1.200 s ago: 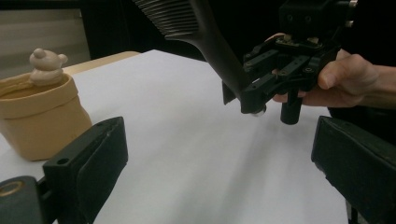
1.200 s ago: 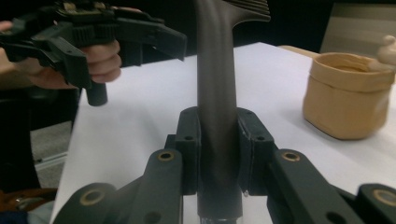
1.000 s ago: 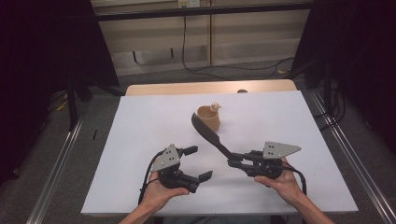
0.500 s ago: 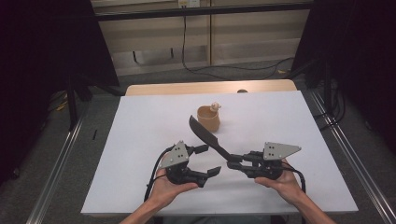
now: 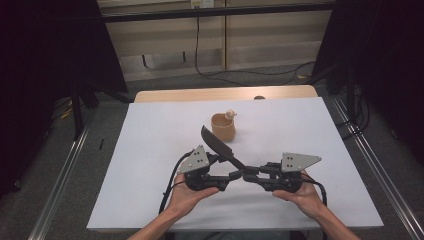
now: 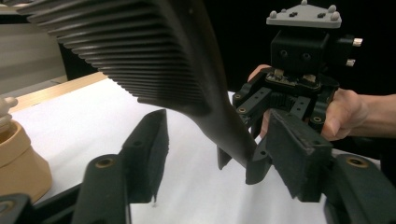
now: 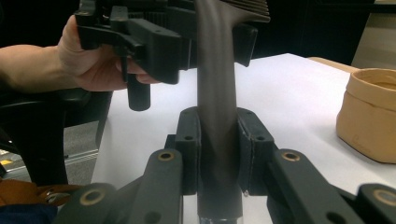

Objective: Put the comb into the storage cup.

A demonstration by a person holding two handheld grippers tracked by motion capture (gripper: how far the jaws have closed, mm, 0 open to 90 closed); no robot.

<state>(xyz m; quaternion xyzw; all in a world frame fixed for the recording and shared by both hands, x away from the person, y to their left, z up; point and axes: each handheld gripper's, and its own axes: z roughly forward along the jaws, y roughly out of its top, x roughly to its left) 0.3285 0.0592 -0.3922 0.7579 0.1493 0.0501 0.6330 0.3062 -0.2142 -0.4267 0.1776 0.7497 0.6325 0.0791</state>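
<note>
We see a white table top (image 5: 150, 165) at the centre of the frame, over grey floor (image 5: 65, 175). Along the top runs a beige panelled wall (image 5: 165, 30) with a hanging black cable (image 5: 198, 45); black curtains (image 5: 45, 50) darken both upper corners.

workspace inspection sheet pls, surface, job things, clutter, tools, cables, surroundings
surface: white table, bare apart from the job's things
job's things: black comb held above the table; tan cup stands behind it with a small pale thing on its rim
clutter: nothing seen
tools: right tool is shut on the comb's handle; left tool straddles the handle near the teeth, its jaws have just been closing and the pads are not yet on it
cables: a black cable loops from the left tool; another hangs down the far wall
surroundings: wooden strip at the far edge, metal rails on both sides, dark curtains, grey floor
</note>
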